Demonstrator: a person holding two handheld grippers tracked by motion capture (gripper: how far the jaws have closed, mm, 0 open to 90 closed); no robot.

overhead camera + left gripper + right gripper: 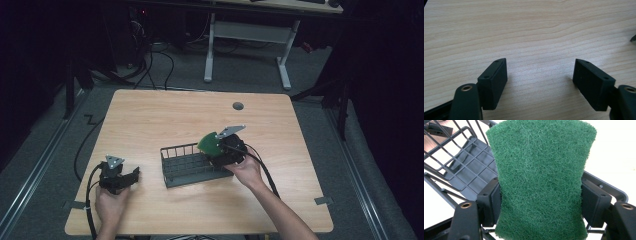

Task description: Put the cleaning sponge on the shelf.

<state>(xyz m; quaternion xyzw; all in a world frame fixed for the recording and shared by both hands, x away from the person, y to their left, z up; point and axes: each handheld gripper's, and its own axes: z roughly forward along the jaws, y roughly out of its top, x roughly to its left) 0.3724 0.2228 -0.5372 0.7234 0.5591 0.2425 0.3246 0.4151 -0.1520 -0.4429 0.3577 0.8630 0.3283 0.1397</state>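
- Table (pixel 165 115): light wood-grain top with a small round dark grommet hole (pixel 238 106) near its far edge, right of centre.
- Wire basket (pixel 186 165): dark grey, oblong, open-topped, standing on the table a little near of centre; in the right gripper view its grid floor and bar walls (pixel 461 162) lie below and behind the pad.
- Scouring pad (pixel 210 142): green, fibrous, flat with a waisted outline; held in the air over the right end of the basket, tilted up and to the left. In the right gripper view its coarse face (pixel 540 180) spans the gap between the jaws.
- Right gripper (pixel 220 150): held in the person's right hand (pixel 247 172) at the basket's right end, a cable trailing toward the near right. Jaws closed partway against the two side edges of the pad, pinching it at its narrow waist.
- Left gripper (pixel 134 176): held in the person's left hand (pixel 111 202) near the near-left corner of the table, well apart from the basket, grey plate on top. In the left gripper view its jaws stand wide apart above bare wood (pixel 536 37), grasping nothing.
- Surroundings: grey floor beyond the table, with a white desk frame (pixel 247 45) at the far side.
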